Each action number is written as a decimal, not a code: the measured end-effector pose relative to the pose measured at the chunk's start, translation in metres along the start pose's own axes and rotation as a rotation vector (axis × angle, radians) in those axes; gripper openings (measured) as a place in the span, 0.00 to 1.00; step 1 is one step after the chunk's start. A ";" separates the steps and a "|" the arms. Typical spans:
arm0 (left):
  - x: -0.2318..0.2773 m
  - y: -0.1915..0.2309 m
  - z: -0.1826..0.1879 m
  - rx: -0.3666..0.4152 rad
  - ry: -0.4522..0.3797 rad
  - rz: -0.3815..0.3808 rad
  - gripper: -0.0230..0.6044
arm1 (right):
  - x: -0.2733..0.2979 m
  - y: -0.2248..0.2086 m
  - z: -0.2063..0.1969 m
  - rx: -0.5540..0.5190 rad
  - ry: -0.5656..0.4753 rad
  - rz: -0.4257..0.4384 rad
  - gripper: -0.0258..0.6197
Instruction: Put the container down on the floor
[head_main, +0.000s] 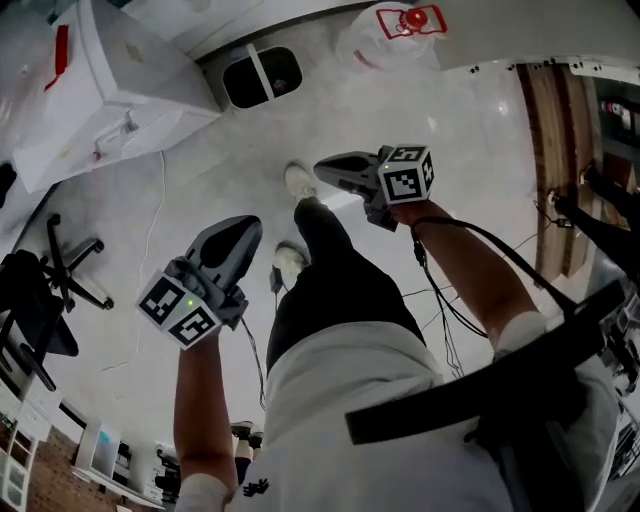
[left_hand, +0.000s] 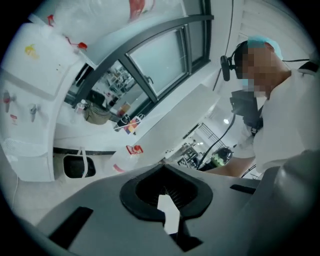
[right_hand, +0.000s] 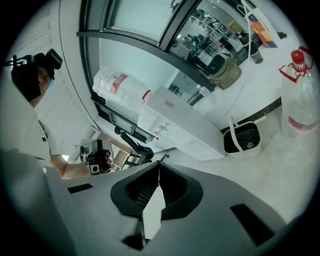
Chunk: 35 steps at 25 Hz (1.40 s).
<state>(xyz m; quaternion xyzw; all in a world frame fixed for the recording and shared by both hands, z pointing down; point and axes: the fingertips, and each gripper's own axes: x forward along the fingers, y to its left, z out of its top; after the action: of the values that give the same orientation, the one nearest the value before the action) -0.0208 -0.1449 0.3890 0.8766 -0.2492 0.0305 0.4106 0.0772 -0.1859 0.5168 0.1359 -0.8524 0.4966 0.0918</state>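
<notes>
The left gripper (head_main: 247, 228) and right gripper (head_main: 326, 165) are both closed and empty, and the big bottle (head_main: 400, 35) seems to stand on the floor (head_main: 230, 150).

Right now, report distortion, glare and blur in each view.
Head view: wide-angle bending, with the pale floor washed out and the whole picture slightly soft. Left gripper view: fisheye with black corners, and the white cabinet is overexposed. Right gripper view: the same fisheye, the window frame bowed, and the water jug bleached at the right edge.
</notes>
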 end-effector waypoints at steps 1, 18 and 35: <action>-0.006 -0.013 -0.003 0.006 -0.007 -0.001 0.05 | -0.004 0.021 -0.002 -0.020 -0.014 0.007 0.07; -0.118 -0.190 -0.052 0.105 -0.093 -0.018 0.05 | -0.037 0.277 -0.071 -0.217 -0.067 0.085 0.07; -0.147 -0.255 -0.082 0.257 -0.122 -0.019 0.05 | -0.045 0.382 -0.109 -0.430 -0.078 0.097 0.07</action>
<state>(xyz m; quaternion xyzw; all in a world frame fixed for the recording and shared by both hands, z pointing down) -0.0195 0.1132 0.2253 0.9245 -0.2595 0.0052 0.2792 -0.0011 0.0947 0.2428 0.0912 -0.9471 0.3015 0.0620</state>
